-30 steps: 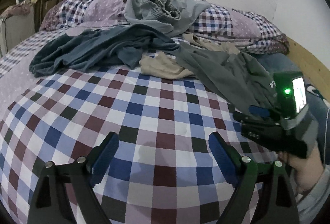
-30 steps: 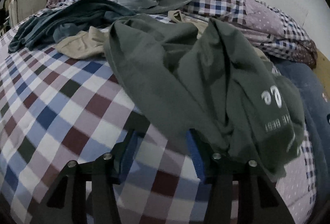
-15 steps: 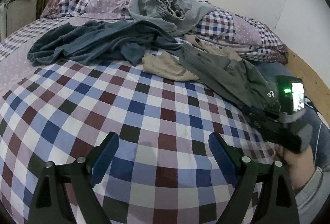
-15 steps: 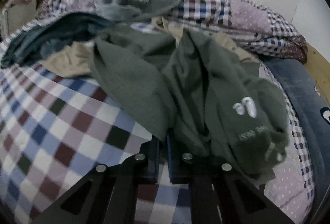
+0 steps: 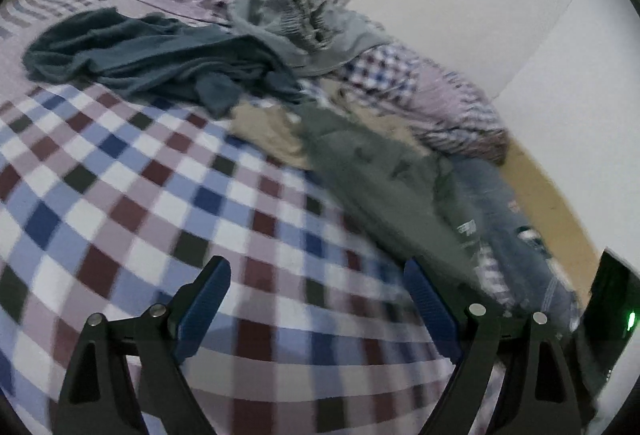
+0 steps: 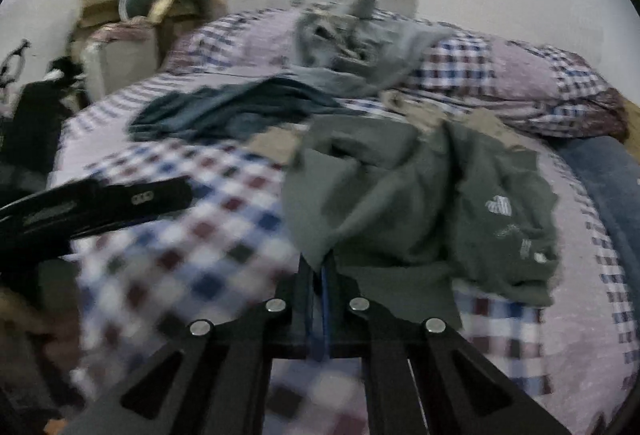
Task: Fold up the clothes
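An olive-green shirt (image 6: 420,203) with white print lies crumpled on the checked bedspread (image 6: 208,235). My right gripper (image 6: 318,271) is shut on the shirt's near edge, and the cloth drapes over its fingers. The same shirt (image 5: 380,171) stretches to the right in the left wrist view. Low over bare bedspread (image 5: 160,195), left of the shirt, my left gripper (image 5: 316,291) stands open and holds nothing. Its dark body (image 6: 100,203) shows at the left of the right wrist view.
A dark teal garment (image 5: 140,55), a grey garment (image 5: 296,15) and a beige one (image 5: 268,127) are heaped behind the shirt. Checked pillows (image 6: 520,87) lie by the wall. Blue denim (image 6: 612,175) lies at the right; boxes and clutter (image 6: 120,35) stand beyond the bed's left side.
My right gripper went from open around the shirt's edge to shut on it, then drew back with the cloth. The left gripper stayed open and swung toward the shirt.
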`<action>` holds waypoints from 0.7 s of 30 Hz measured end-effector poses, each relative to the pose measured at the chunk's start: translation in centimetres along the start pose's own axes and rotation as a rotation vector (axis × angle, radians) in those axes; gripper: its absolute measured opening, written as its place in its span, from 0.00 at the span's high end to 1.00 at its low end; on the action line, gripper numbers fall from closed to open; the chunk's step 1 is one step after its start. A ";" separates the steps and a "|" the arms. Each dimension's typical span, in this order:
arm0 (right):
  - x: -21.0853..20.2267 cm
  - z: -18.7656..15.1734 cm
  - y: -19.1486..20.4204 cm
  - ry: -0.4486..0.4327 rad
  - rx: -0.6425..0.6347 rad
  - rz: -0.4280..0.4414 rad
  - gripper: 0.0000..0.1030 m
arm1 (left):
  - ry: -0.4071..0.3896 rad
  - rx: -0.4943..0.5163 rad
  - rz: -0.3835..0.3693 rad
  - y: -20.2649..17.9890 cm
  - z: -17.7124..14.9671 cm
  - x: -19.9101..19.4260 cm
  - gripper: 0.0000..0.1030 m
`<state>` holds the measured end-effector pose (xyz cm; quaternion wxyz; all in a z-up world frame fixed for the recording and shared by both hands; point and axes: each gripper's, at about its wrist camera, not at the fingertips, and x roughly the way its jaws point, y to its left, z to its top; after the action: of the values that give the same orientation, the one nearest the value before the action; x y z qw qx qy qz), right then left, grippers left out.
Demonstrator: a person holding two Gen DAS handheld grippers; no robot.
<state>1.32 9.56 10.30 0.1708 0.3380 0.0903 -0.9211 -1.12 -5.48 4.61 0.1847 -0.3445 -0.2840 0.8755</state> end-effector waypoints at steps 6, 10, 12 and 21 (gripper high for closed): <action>1.4 -2.6 3.6 0.037 0.006 0.175 0.98 | 0.076 -0.048 -0.088 -0.1 -0.8 1.2 0.11; 1.4 -2.9 3.8 0.029 -0.004 0.296 0.97 | 0.122 -0.026 -0.060 -0.3 -1.2 2.5 0.11; 1.3 -2.9 3.6 0.029 -0.016 0.343 0.95 | 0.122 -0.005 -0.056 -0.6 -1.4 2.6 0.11; 0.4 -3.2 1.4 0.036 -0.026 0.340 0.89 | 0.196 -0.037 -0.079 -0.1 -2.2 4.0 0.88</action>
<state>3.45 9.04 7.51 0.3271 0.3625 0.0469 -0.8714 -2.31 -2.53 1.37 0.2395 -0.4204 -0.2940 0.8243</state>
